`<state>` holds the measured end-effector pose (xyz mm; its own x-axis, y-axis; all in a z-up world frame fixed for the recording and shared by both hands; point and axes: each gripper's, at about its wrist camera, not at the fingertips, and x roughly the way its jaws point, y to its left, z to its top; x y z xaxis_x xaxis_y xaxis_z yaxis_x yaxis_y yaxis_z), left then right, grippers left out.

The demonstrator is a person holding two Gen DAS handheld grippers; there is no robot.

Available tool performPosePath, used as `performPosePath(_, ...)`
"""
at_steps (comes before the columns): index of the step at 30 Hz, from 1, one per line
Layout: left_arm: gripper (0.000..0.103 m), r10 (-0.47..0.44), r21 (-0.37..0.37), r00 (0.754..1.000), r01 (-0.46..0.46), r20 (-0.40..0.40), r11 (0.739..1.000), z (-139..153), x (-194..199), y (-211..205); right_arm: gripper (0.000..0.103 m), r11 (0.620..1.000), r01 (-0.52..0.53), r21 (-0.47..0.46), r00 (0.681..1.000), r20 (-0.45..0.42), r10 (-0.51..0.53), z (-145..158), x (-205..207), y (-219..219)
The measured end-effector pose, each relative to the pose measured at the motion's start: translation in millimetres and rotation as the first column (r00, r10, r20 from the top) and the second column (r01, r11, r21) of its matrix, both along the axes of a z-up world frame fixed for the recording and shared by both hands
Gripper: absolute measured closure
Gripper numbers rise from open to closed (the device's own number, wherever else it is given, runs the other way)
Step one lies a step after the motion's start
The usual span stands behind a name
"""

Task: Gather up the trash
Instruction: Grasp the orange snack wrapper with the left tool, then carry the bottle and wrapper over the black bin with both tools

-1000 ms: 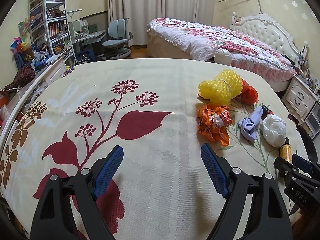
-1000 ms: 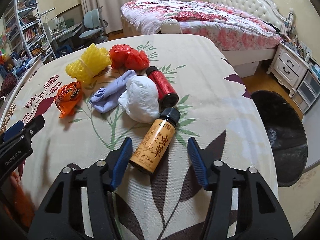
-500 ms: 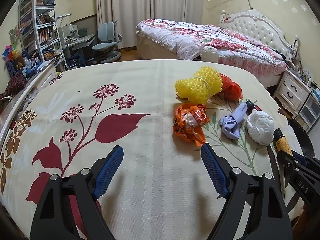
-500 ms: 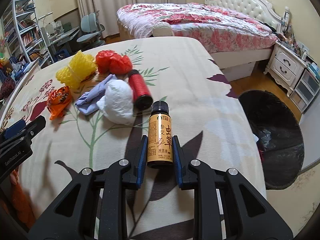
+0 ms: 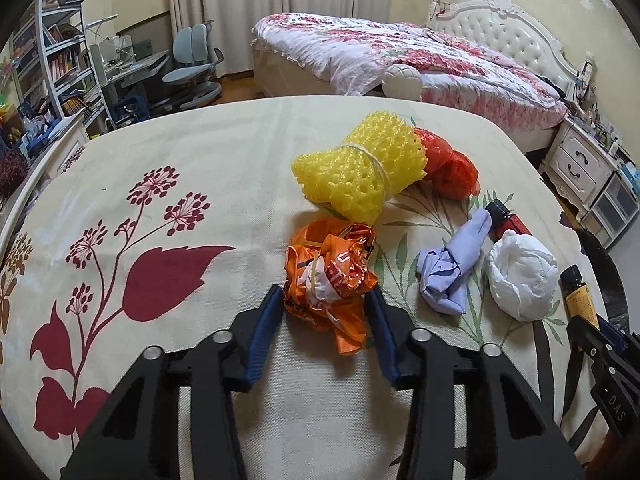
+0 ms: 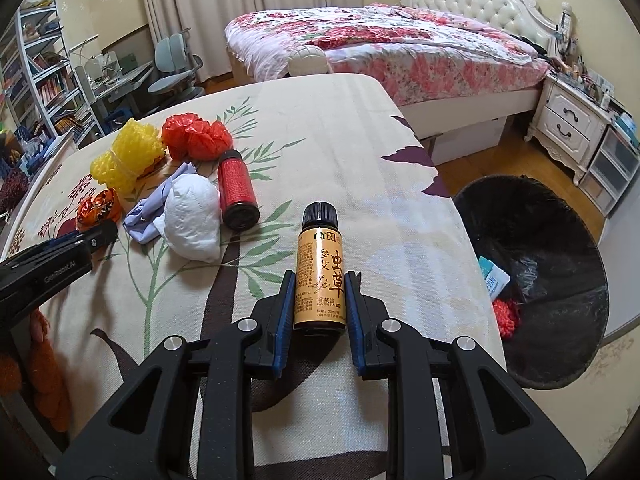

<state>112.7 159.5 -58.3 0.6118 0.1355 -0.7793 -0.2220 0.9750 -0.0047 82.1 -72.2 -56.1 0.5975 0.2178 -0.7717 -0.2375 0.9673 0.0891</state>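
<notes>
Trash lies on a floral tablecloth (image 5: 192, 184). My left gripper (image 5: 326, 300) has closed on a crumpled orange wrapper (image 5: 328, 272), its blue pads against both sides. My right gripper (image 6: 320, 286) is shut on an amber bottle (image 6: 320, 276) with a black cap and holds it upright above the cloth; this bottle also shows in the left wrist view (image 5: 576, 294). On the cloth lie a yellow foam net (image 5: 358, 168), a red plastic bag (image 5: 450, 168), a lilac glove (image 5: 452, 268), a white wad (image 5: 522, 276) and a red bottle (image 6: 236, 190).
A black-lined trash bin (image 6: 532, 276) stands on the floor off the table's right edge, with some litter inside. A bed (image 6: 380, 44) lies behind, a nightstand (image 6: 572, 124) at the right, and shelves, desk and chair (image 5: 192, 64) at the back left.
My left gripper moved forward to the orange wrapper and closed on it. My right gripper closed on the amber bottle and lifted it off the cloth.
</notes>
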Motion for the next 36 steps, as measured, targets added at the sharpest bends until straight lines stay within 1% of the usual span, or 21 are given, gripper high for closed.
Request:
performPosePath(8,0.068,-0.022,-0.003,1.0,0.022,0.02,1.0,1.4,-11.0,-0.2,0.078,1.0,-0.009,-0.009,1.0,-0.005,0.009,-0.4,1.9,2.1)
performPosePath(9,0.068,-0.024,-0.003,0.999,0.024,0.023,1.0,1.9,-13.2,-0.5,0.076,1.0,-0.01,-0.008,1.0,-0.006,0.01,-0.6,2.6,2.3)
performPosePath(10,0.068,-0.027,-0.003,0.999,0.027,0.026,1.0,2.1,-15.8,-0.9,0.071,1.0,-0.011,-0.003,1.0,-0.009,0.011,-0.4,3.5,2.8)
performPosePath(12,0.068,-0.031,-0.003,0.999,0.031,0.026,1.0,2.7,-20.0,-1.3,0.068,1.0,-0.005,-0.003,1.0,-0.005,0.005,0.1,4.9,3.0)
performPosePath(14,0.068,-0.032,0.001,0.999,0.032,0.03,0.999,4.0,-24.5,-2.0,0.071,1.0,-0.006,-0.007,1.0,-0.003,0.006,0.1,5.4,3.6)
performPosePath(15,0.068,-0.034,0.006,0.999,0.033,0.035,0.999,4.8,-27.8,-2.9,0.08,1.0,-0.007,-0.01,1.0,-0.003,0.007,-0.2,5.4,4.5)
performPosePath(19,0.068,-0.039,0.027,0.998,0.037,0.058,0.999,9.2,-36.7,-8.0,0.08,1.0,-0.014,-0.012,1.0,0.006,0.014,1.6,2.1,5.3)
performPosePath(22,0.068,-0.046,0.018,0.996,0.045,0.079,0.999,15.2,-42.9,-13.5,0.08,1.0,-0.011,0.002,1.0,0.026,0.011,6.7,-2.4,1.3)
performPosePath(25,0.068,-0.063,0.018,0.992,0.061,0.111,0.998,23.9,-48.6,-23.5,0.08,1.0,0.0,0.018,0.999,0.052,-0.001,15.2,-6.3,-6.5)
performPosePath(30,0.068,-0.119,0.015,0.979,0.118,0.167,0.993,39.9,-50.5,-50.3,0.08,0.999,0.038,0.031,0.995,0.095,-0.041,28.3,-11.8,-27.8)
performPosePath(36,0.068,-0.215,0.02,0.957,0.215,0.194,0.976,48.1,-38.0,-97.6,0.08,0.991,0.131,-0.01,0.983,0.131,-0.129,33.8,-12.9,-65.9)
